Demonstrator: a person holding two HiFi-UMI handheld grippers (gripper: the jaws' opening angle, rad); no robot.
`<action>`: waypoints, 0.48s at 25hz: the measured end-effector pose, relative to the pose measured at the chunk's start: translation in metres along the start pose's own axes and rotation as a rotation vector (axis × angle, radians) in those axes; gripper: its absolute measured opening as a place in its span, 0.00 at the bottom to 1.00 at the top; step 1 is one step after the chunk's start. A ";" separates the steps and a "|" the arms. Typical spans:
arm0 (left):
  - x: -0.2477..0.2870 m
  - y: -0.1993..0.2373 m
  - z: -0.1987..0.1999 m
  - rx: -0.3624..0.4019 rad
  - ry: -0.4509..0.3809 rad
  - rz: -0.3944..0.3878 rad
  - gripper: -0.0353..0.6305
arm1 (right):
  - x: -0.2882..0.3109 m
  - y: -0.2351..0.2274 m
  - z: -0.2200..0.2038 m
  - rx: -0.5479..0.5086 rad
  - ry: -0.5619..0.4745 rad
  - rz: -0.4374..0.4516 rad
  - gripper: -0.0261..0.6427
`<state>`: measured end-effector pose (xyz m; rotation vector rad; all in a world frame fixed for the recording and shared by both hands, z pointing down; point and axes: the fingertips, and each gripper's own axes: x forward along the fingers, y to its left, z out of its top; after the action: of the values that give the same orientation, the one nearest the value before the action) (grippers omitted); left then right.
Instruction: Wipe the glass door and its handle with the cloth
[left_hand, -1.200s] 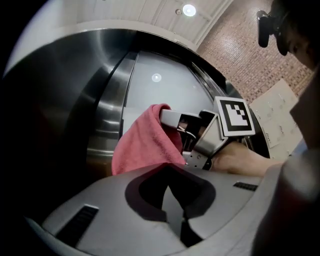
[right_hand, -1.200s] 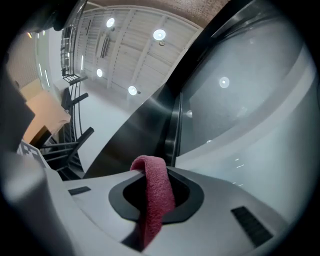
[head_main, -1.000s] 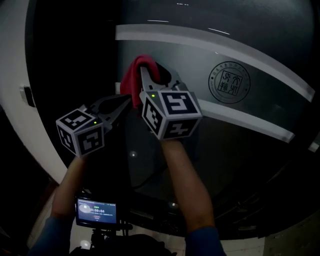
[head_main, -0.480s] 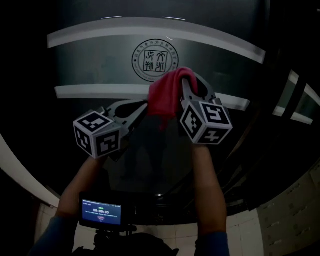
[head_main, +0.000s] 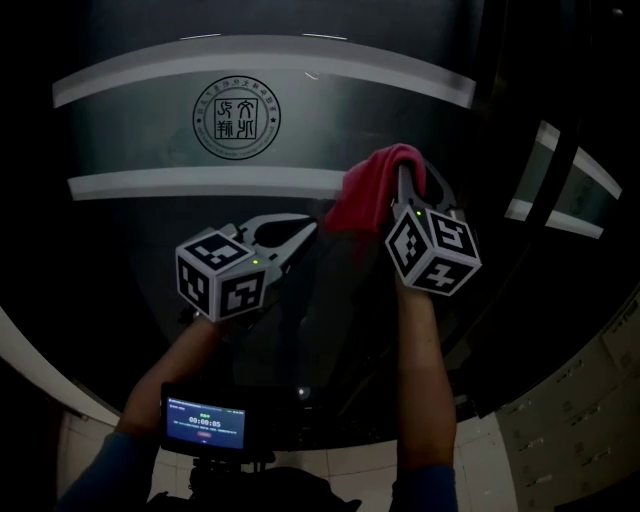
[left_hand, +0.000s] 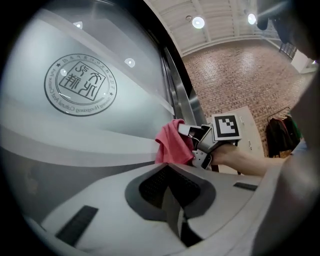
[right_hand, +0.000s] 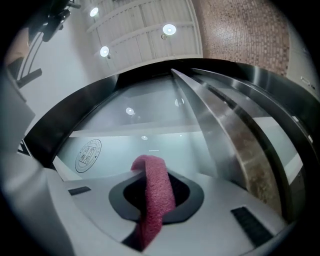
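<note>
Dark glass door (head_main: 130, 140), round seal (head_main: 236, 118) up-left of tools. Right gripper (head_main: 404, 176) clamped on red cloth (head_main: 362, 200); left gripper (head_main: 306, 229) closed, empty, just left of cloth.

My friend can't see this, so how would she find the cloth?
Look at the big dark glass door with the round seal on it. Right of the seal and a bit lower, the right gripper holds something up to the glass. That is the cloth: soft, bunched and pinkish red, the only bright colour there.
</note>
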<state>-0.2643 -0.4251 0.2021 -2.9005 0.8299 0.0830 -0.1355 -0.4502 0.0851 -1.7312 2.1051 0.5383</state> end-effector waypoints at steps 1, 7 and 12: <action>0.003 -0.002 -0.002 -0.003 0.003 -0.002 0.07 | 0.000 0.001 -0.001 -0.013 0.003 0.008 0.08; -0.012 0.010 -0.010 0.003 0.026 0.022 0.07 | -0.003 0.016 0.001 0.009 -0.031 0.025 0.08; -0.061 0.043 -0.007 0.014 0.014 0.107 0.07 | -0.002 0.096 0.001 0.054 -0.063 0.148 0.08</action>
<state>-0.3392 -0.4305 0.2098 -2.8452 0.9832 0.0671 -0.2289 -0.4310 0.0916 -1.5184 2.1938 0.5643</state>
